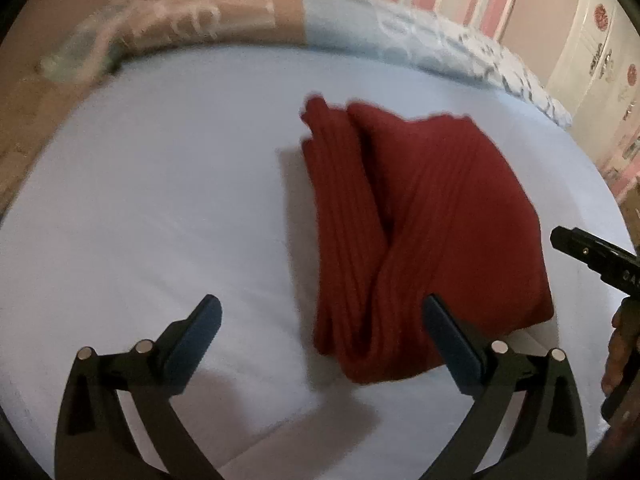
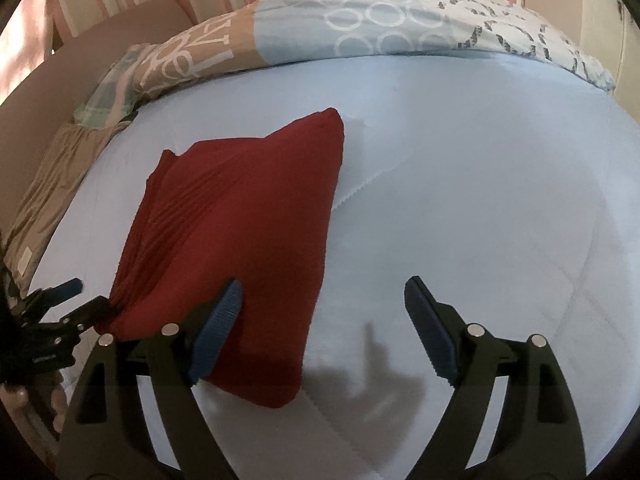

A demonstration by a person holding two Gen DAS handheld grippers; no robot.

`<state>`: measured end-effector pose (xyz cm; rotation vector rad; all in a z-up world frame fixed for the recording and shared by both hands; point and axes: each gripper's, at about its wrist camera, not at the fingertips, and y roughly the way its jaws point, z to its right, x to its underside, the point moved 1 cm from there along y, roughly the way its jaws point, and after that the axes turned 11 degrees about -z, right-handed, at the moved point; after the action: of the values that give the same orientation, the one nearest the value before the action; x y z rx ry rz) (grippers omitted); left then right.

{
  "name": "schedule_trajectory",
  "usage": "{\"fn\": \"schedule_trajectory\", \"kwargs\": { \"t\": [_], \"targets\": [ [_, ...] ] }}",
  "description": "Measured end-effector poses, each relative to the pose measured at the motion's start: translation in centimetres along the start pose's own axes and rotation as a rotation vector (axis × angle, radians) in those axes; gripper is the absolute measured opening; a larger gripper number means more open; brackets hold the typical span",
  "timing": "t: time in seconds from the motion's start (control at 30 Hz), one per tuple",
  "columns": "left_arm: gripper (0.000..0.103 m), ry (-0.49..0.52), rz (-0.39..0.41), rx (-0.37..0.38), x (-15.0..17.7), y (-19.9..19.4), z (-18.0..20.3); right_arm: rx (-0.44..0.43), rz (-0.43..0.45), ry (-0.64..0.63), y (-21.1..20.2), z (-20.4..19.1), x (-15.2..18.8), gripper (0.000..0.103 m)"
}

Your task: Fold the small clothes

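the red ribbed garment lies on the bed, on the pale blue sheet, already doubled into a rough oblong with a long fold running down its left side. the left gripper hangs just above its near edge with jaws spread wide and nothing between them; one pad overlaps the cloth's near right corner in the picture, though whether it touches i cannot tell. the right gripper is also released, its left pad over the near edge of the garment, its right pad over bare sheet.

the knit looks soft, light and limp, with no stiffness of its own, so it should sag and stretch if lifted by one point. it seems grippy, not slippery. the best hold is probably on the two near corners, pinching all layers together so the fold does not slide apart. a patterned quilt is bunched at the far edge, well apart from the work.
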<state>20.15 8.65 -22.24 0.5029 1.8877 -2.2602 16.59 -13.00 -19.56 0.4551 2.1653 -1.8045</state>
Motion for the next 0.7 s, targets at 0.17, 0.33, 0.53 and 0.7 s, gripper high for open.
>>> {"fn": "schedule_trajectory", "kwargs": {
  "t": [0.17, 0.33, 0.53, 0.7],
  "targets": [
    [0.101, 0.009, -0.074, 0.046, -1.1, 2.3, 0.1, 0.013, -0.006, -0.018, 0.2, -0.2, 0.2, 0.085],
    [0.101, 0.026, -0.092, 0.072, -1.8, 3.3, 1.0, 0.020, -0.007, -0.021, 0.5, -0.1, 0.0, 0.085],
    [0.101, 0.011, -0.126, 0.136, -2.2, 4.6, 0.9, 0.019, -0.005, -0.018, 0.6, 0.0, 0.0, 0.089],
    [0.101, 0.032, -0.149, 0.118, -2.4, 5.1, 1.4, 0.004, -0.022, -0.002, 1.1, 0.4, -0.1, 0.090]
  ]
}}
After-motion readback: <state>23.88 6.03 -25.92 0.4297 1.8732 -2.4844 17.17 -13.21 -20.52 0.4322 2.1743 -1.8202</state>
